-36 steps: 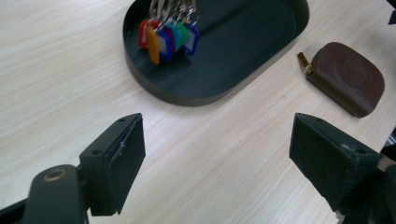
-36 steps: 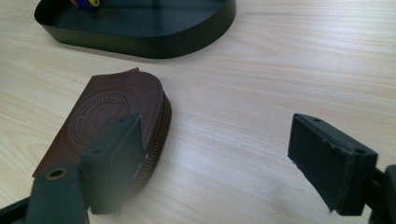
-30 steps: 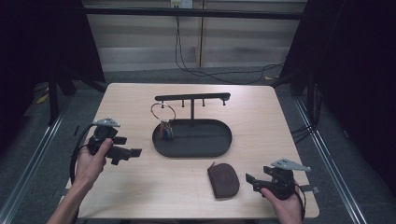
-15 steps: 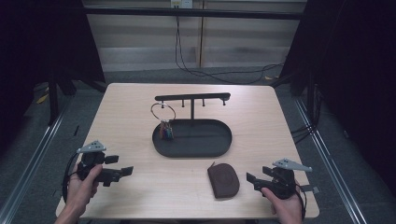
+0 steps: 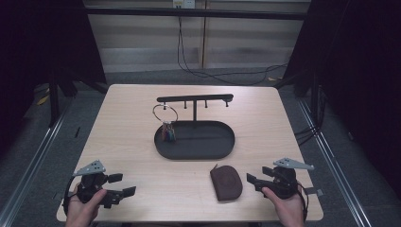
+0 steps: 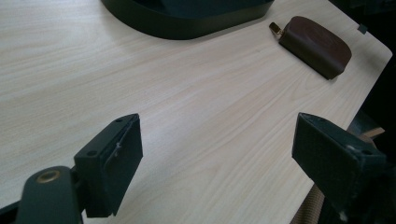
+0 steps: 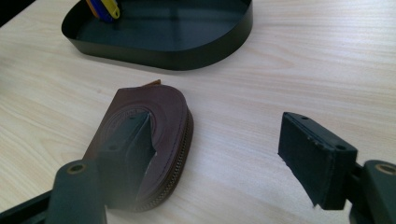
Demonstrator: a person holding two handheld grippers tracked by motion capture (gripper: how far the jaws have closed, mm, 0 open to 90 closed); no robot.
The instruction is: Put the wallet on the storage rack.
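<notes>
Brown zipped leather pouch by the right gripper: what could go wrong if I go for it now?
1. The brown zipped leather pouch lies flat near the front edge of the pale wooden table; a low approach by the open right gripper might nudge it rather than catch it.
2. In the right gripper view one jaw overlaps the pouch, so closing may pinch just an edge.
3. Carrying it forward could bump the black oval tray or the hanging key ring.

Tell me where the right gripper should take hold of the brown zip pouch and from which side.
Grip the brown zip pouch across its flat body near the rounded end, coming in low from the right gripper side. It lies flat on the table, so its zipped edge faces the open fingers; one finger probably needs to slide under that edge.
</notes>
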